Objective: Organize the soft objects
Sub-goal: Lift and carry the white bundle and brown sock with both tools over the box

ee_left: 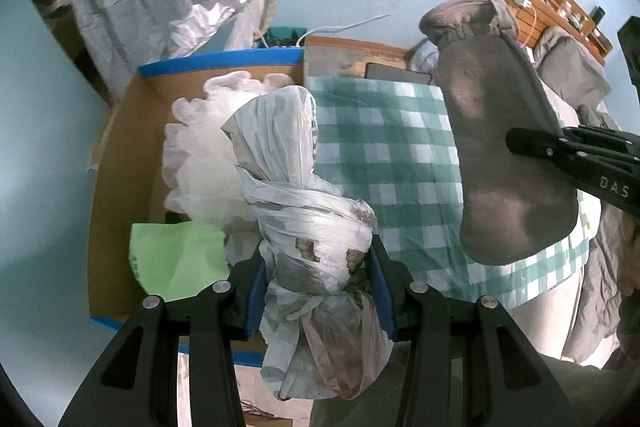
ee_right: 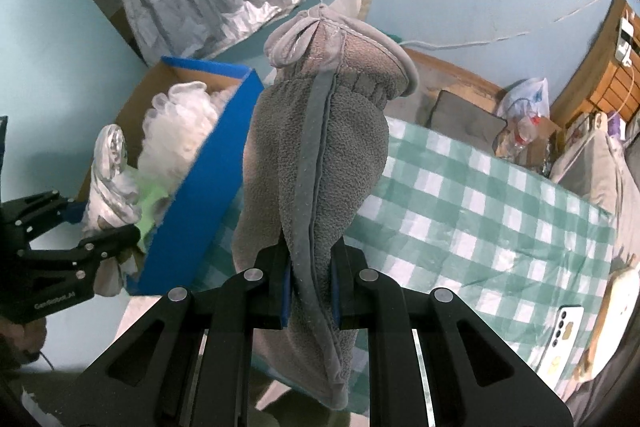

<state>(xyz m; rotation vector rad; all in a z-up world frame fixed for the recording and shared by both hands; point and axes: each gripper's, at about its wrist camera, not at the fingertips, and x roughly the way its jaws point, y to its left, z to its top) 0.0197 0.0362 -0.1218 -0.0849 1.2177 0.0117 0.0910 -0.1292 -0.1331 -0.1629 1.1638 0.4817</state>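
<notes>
- Your left gripper (ee_left: 318,291) is clamping a knotted white plastic bag bundle (ee_left: 308,227) between its blue-padded fingers (ee_left: 256,297), with the bundle's knotted tail hanging below the jaws and its wrapped upper part standing up beyond them.
- You are holding that bundle over the near end of the cardboard box (ee_left: 120,155), the one with blue tape along its rim.
- Inside the box, a frilly white mesh piece (ee_left: 200,155) is lying against the far side, and a light green sheet (ee_left: 176,259) is lying nearer to you, just left of the bundle.
- Your right gripper (ee_right: 310,287) is squeezing a gray fleece mitten (ee_right: 316,155) along its seam edge, so the cuff is pointing up past the fingers and the lower part is drooping beneath them.
- You are keeping the mitten in the air to the right of the box, above the green-and-white checked cloth (ee_right: 480,211); it is not touching the box's blue outer wall (ee_right: 200,195).
- Seen from the right wrist, your left gripper (ee_right: 104,227) is working at the box's near corner with the bundle (ee_right: 108,179) in it.
- A white phone (ee_right: 566,327) is lying on the cloth's far right edge, well away from the box.
</notes>
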